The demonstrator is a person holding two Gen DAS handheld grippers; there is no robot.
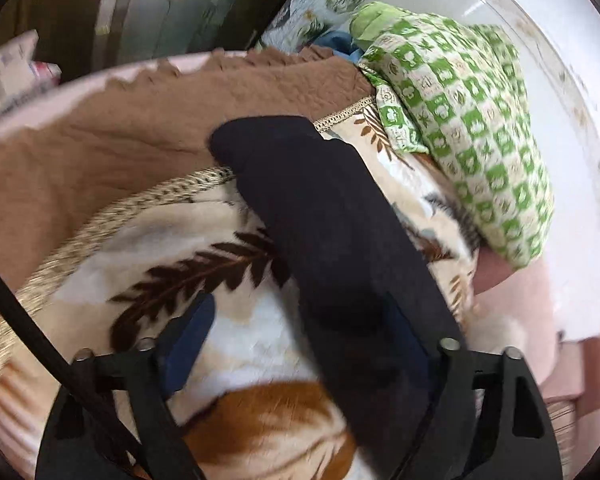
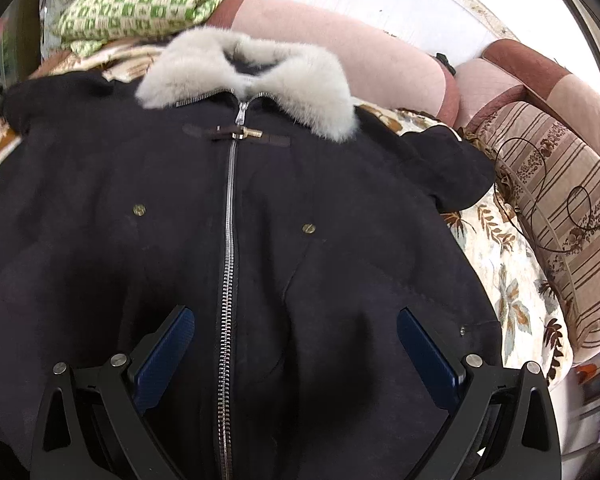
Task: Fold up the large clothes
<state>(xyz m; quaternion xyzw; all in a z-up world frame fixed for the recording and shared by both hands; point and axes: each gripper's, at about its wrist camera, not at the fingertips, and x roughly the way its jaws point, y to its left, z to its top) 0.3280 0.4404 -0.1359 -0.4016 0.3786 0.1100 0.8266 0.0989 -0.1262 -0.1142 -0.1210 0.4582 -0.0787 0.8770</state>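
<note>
Left hand-held gripper [image 1: 300, 344] and right hand-held gripper [image 2: 296, 340] both spread wide.

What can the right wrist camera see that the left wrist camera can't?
Only the right wrist view shows the coat's fur collar, zipper and the striped cushion. Only the left wrist view shows the brown blanket and the coat's dark sleeve lying across the left claw. Both show the dark coat, the leaf-print blanket under it and the green checked cloth. The right claw is open above the coat.
</note>
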